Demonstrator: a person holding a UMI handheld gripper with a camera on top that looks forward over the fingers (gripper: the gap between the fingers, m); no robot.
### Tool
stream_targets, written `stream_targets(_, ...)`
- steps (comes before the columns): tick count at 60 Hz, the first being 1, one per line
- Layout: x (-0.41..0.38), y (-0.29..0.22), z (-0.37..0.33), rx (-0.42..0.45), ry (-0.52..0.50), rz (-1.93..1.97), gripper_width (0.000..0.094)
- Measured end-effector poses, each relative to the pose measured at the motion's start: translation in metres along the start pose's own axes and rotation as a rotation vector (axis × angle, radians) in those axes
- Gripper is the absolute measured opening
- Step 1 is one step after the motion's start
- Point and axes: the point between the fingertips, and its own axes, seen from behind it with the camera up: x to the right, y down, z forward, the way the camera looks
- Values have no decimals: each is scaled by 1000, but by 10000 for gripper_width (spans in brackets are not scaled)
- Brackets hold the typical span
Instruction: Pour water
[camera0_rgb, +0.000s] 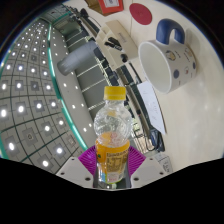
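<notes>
Gripper view: one clear plastic bottle with a yellow cap and an orange label band low on its body is sitting between the fingers of the gripper, whose purple pads are pressing against both of its sides, so the gripper is clenching the bottle. Liquid is showing inside it. Beyond the bottle, one white mug with blue dots is lying tilted in view, handle uppermost.
</notes>
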Motion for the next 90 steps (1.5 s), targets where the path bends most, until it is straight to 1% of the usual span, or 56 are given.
stream_targets(2,5,-12,-2,18,2,39,369)
stream_targets(7,3,-29,-14,32,-16,133,371)
stream_targets(8,6,-31,-5,33,-17,145,371)
stream_targets(11,6,-36,-5,24,-25,182,369)
stream_targets(19,17,-37,-2,-10,23,215,370)
stream_targets(24,10,-30,-8,-31,49,209,370)
stream_targets(31,9,-24,-7,-85,131,-26,369)
stream_targets(35,-6,-24,-11,-108,161,-245,370)
stream_targets(39,-18,-36,-9,-116,210,-502,370)
stream_targets(42,-38,-48,-12,-115,224,-703,370)
stream_targets(51,-101,-94,-20,-54,273,-1250,374)
stream_targets(57,-126,-133,-25,-11,306,-1547,375)
stream_targets(63,-128,-180,-36,16,397,-1790,372)
stream_targets(66,-120,-207,-41,11,462,-1881,371)
stream_targets(70,-101,-234,-47,-6,542,-1966,372)
stream_targets(75,-71,-261,-52,-44,617,-1999,372)
stream_targets(76,-54,-272,-47,-47,628,-2005,372)
stream_targets(77,-57,-272,-58,-54,640,-2005,372)
stream_targets(84,-25,-294,-69,-71,698,-1982,372)
stream_targets(85,-14,-306,-60,-73,704,-1977,373)
stream_targets(90,-2,-315,-75,-66,729,-1960,374)
